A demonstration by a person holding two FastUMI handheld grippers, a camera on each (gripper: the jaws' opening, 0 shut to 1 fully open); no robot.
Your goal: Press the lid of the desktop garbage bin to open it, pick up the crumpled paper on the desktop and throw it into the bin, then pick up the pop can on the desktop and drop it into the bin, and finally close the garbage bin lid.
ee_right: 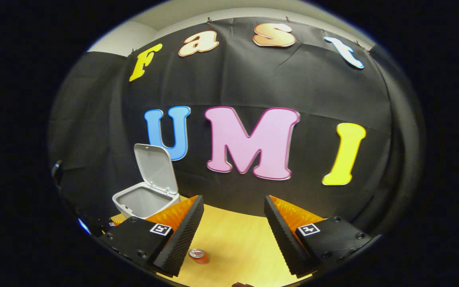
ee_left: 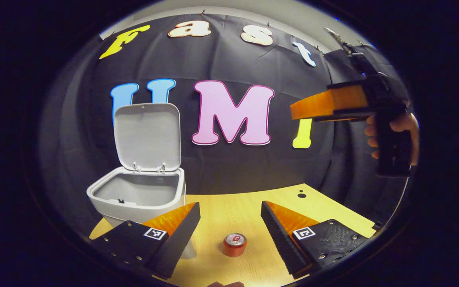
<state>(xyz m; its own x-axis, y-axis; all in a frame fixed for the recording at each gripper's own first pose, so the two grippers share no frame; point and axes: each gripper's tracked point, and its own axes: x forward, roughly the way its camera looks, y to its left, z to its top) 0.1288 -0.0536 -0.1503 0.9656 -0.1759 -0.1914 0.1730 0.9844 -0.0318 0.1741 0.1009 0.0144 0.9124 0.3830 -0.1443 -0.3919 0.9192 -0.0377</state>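
A white desktop bin [ee_left: 142, 197] stands at the left of the wooden table with its lid [ee_left: 148, 135] raised upright. A red pop can [ee_left: 235, 244] stands upright on the table, just ahead of my left gripper [ee_left: 229, 217], which is open and holds nothing. In the right gripper view the bin [ee_right: 144, 201] sits far left with its lid [ee_right: 155, 167] up, and the can [ee_right: 198, 255] lies low near the left finger. My right gripper [ee_right: 233, 223] is open and holds nothing. It hangs high at the right in the left gripper view [ee_left: 313, 107], held by a hand [ee_left: 397, 131].
The wooden table [ee_left: 253, 207] runs back to the black cloth wall. A small dark hole [ee_left: 301, 195] marks the tabletop at the far right. The table's right edge [ee_left: 367, 229] lies near my left gripper's right finger.
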